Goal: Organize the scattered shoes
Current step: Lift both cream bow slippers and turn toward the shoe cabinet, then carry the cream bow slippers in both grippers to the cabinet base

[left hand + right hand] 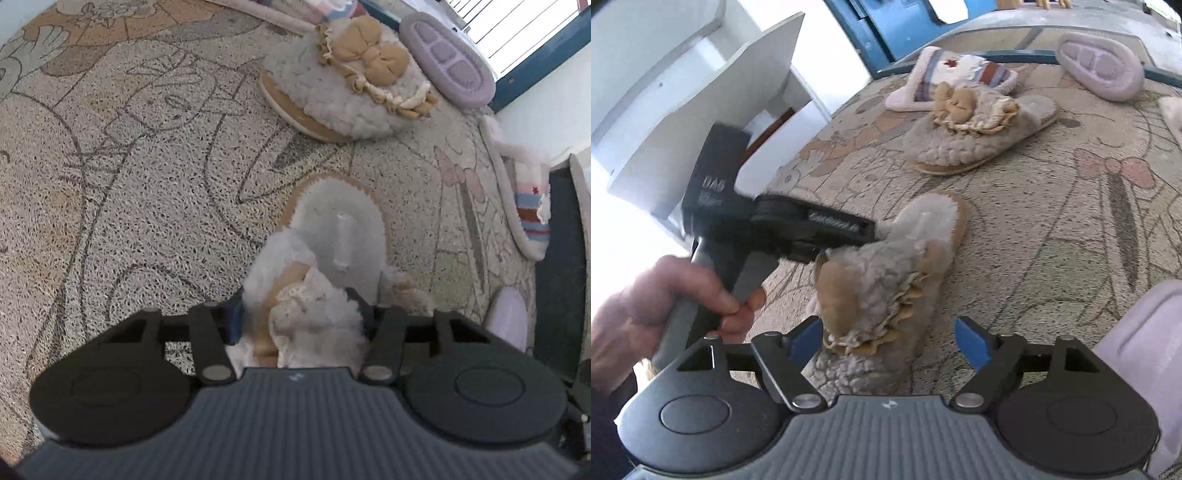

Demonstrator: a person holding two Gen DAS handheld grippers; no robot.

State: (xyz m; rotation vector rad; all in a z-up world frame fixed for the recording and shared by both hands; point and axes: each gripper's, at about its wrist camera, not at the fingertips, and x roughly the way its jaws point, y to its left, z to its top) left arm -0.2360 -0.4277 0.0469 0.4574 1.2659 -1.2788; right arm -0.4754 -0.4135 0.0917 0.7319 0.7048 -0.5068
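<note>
Gripping fleece slipper (314, 291) with left gripper (299, 314), jaws pinched on upper, sole on rug (110, 184). Right gripper (890, 343) wide, empty, straddling toe. Lift level toward twin slipper (343, 96) ahead; keep right clear.

A fleece slipper (332, 266) lies on the patterned rug (129, 184), between the fingers of the left gripper (299, 314). In the right wrist view the right gripper (890, 339) stands over its toe end. Its mate (979, 136) lies farther back on the rug, with a striped slipper (953, 77) touching behind it. An upturned slipper (1104, 70) lies to their right, well apart.
</note>
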